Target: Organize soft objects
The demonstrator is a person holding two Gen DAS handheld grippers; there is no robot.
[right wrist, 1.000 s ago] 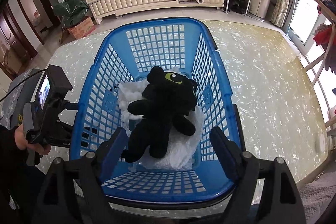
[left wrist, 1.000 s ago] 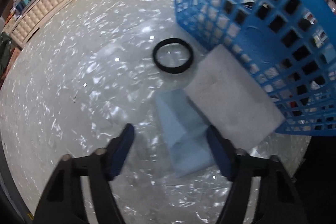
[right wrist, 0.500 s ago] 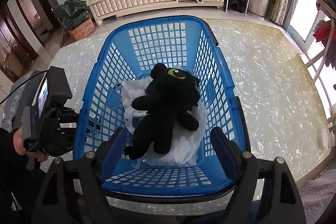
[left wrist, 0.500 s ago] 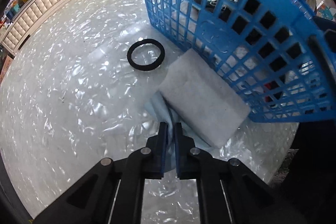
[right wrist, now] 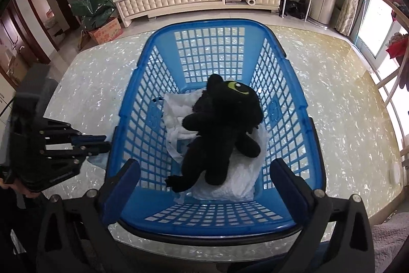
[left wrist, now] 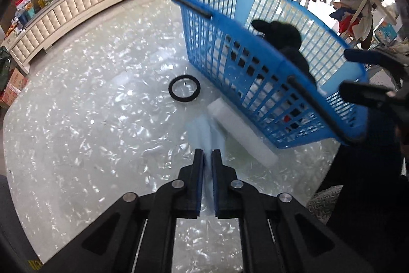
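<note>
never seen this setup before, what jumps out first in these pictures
The blue basket in the middle of the pearly table catches the eye, with a black plush toy lying in it on white wrapping. Beside the basket, the left tongs pinch a pale blue cloth, next to a white foam block and a black ring.

Glossy pearly table (left wrist: pixel 76 119); blue plastic lattice basket (right wrist: pixel 217 47); matt black plush toy (right wrist: pixel 225 124)

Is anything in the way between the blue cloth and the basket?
The left gripper pinches the cloth beside the basket. The near wall stands between them, and the white foam block lies at its foot. The cloth must go over the rim.
</note>
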